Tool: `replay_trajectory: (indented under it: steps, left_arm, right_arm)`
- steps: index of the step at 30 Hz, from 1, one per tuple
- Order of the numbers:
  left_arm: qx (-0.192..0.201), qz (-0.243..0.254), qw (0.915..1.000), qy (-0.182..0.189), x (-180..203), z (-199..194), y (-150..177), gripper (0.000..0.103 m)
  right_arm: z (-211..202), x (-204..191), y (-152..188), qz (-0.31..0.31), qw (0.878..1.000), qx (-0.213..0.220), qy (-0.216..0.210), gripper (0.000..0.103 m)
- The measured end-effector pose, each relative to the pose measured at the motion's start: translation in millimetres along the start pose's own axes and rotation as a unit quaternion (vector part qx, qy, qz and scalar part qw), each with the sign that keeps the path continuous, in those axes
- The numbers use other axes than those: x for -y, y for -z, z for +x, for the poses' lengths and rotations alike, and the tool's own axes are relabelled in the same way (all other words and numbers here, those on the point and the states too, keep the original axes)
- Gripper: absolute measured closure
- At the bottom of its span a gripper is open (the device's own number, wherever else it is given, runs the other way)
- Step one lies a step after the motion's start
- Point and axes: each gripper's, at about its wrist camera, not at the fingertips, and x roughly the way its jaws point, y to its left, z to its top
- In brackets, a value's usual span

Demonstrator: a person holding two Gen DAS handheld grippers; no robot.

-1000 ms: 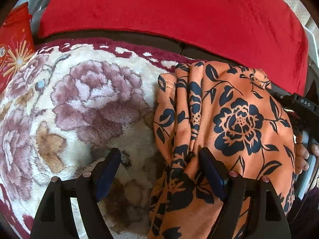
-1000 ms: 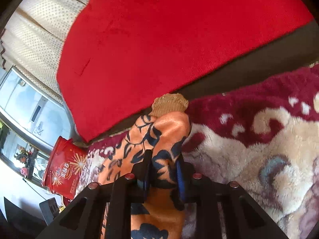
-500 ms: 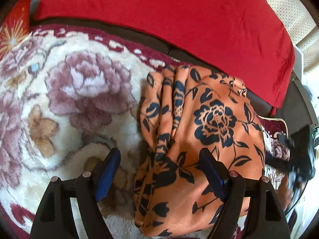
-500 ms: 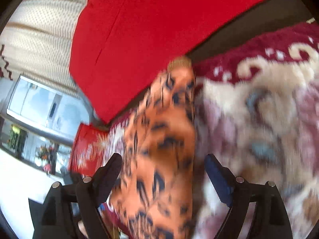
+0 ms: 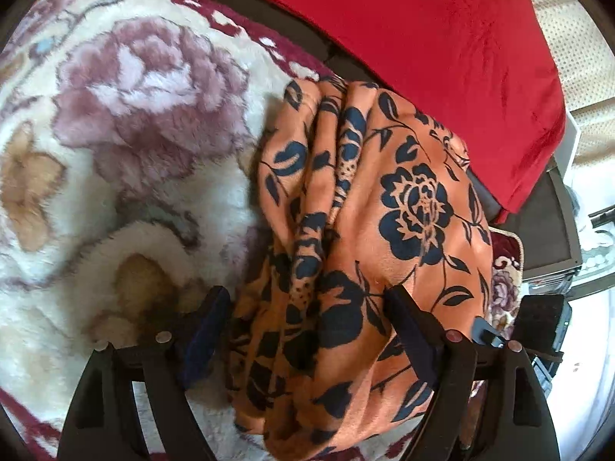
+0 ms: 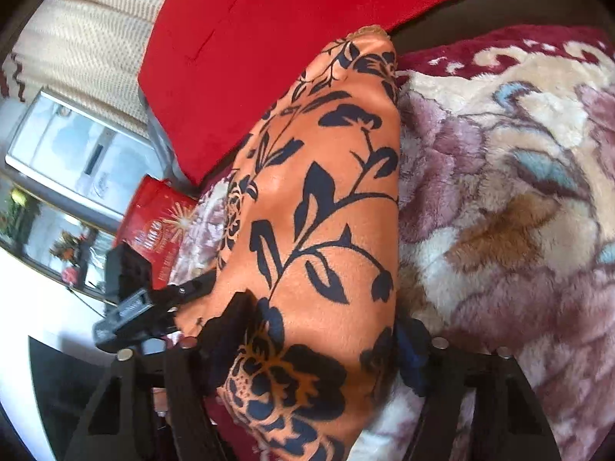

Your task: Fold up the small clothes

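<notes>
We seem to be in a home, likely a living room. We see a plush floral blanket (image 5: 127,123) in cream, mauve and maroon spread over soft furniture, a red velvet cushion (image 5: 442,38) behind it, cream patterned upholstery (image 6: 80,42), a red gift tin (image 6: 157,226) and a glass-fronted cabinet (image 6: 73,153) nearby.

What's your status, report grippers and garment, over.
Left gripper open, straddling the orange floral garment. Right gripper open, garment between its fingers, not clamped. Garment bunched on the floral blanket. Nothing in the way.
</notes>
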Motion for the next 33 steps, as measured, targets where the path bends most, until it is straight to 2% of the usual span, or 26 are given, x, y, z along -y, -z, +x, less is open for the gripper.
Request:
replay_trajectory:
  steps: [6,9,11,14,17,21,26,29,33]
  left_arm:
    - [0.023,0.055,0.9978,-0.029,26,2,8,0.020]
    - [0.043,0.103,0.9898,-0.089,46,8,18,0.025]
    - [0.055,0.115,0.9860,-0.108,54,9,22,0.028]
    - [0.062,0.114,0.9855,-0.110,55,9,23,0.036]
    - [0.068,0.121,0.9837,-0.114,57,9,25,0.039]
    - [0.071,0.124,0.9832,-0.114,55,6,29,0.040]
    - [0.069,0.124,0.9834,-0.113,53,3,30,0.040]
    - [0.068,0.126,0.9830,-0.115,53,7,27,0.040]
    - [0.066,0.126,0.9826,-0.120,55,11,24,0.038]
  right_arm:
    - [2,5,-6,0.003,1.000,-0.001,-0.010,0.033]
    - [2,8,-7,0.000,1.000,-0.003,-0.012,0.033]
    - [5,8,-9,-0.003,1.000,-0.005,-0.014,0.033]
    - [5,9,-11,-0.006,1.000,-0.005,-0.017,0.033]
    - [6,10,-12,-0.010,1.000,-0.007,-0.020,0.032]
    - [6,12,-18,-0.004,0.999,-0.009,-0.031,0.032]
    - [0,15,-33,0.006,0.999,0.029,-0.036,0.031]
    - [13,23,-40,0.015,0.999,0.025,-0.042,0.031]
    - [14,16,-41,-0.010,0.999,0.028,-0.028,0.038]
